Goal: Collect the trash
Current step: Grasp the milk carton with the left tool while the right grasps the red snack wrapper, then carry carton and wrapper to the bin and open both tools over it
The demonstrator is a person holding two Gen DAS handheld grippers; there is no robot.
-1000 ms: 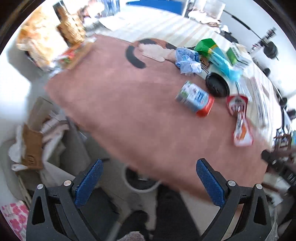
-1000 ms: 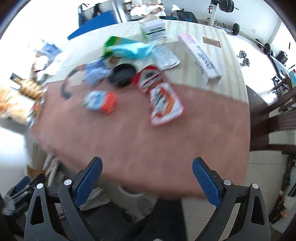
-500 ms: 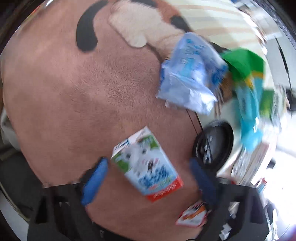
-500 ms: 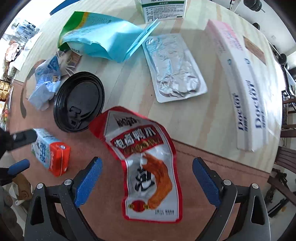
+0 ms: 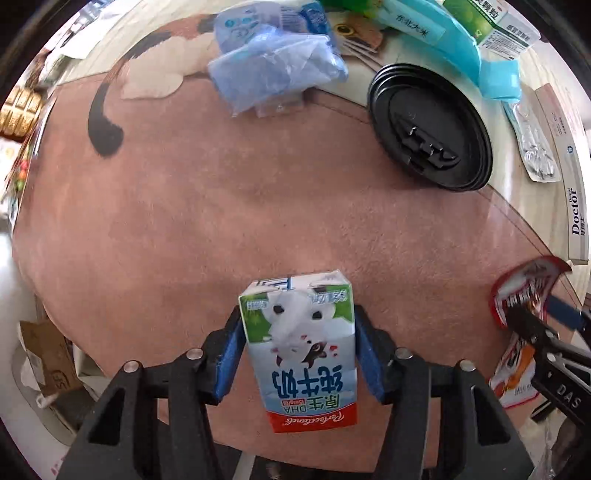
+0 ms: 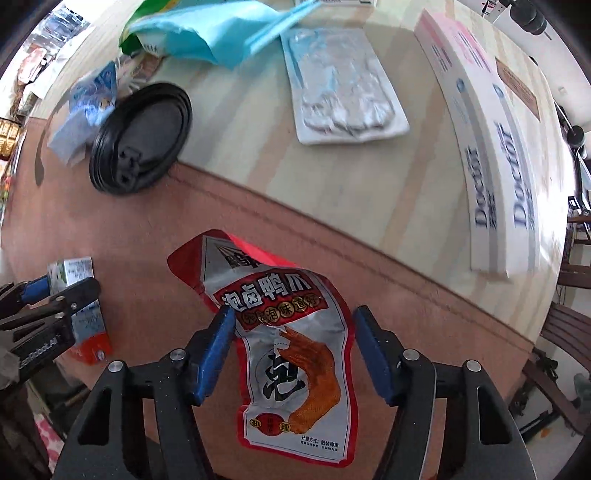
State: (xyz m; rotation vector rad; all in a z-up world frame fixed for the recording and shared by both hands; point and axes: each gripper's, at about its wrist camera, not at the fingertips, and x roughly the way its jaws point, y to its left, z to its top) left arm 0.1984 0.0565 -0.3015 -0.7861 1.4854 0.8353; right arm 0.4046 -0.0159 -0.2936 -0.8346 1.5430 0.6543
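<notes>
My left gripper [image 5: 297, 347] is shut on a small milk carton [image 5: 301, 347] with a cow picture, on the pink mat [image 5: 221, 206]. The carton also shows in the right wrist view [image 6: 79, 306]. My right gripper [image 6: 295, 350] straddles a red and silver snack pouch [image 6: 284, 332] lying flat on the mat; the left pad touches its edge, the right pad stands a little apart. The pouch shows at the right edge of the left wrist view [image 5: 517, 332].
A black plastic lid [image 5: 430, 125] [image 6: 140, 136], a crumpled blue wrapper [image 5: 273, 70], a blue-green bag [image 6: 218, 33], a foil blister pack [image 6: 343, 85] and a white toothpaste box [image 6: 491, 147] lie farther back. Cardboard trash [image 5: 44, 354] sits below the table's left edge.
Both grippers came down from above the table edge to the mat. The left one closed on the milk carton. The right one narrowed around the snack pouch.
</notes>
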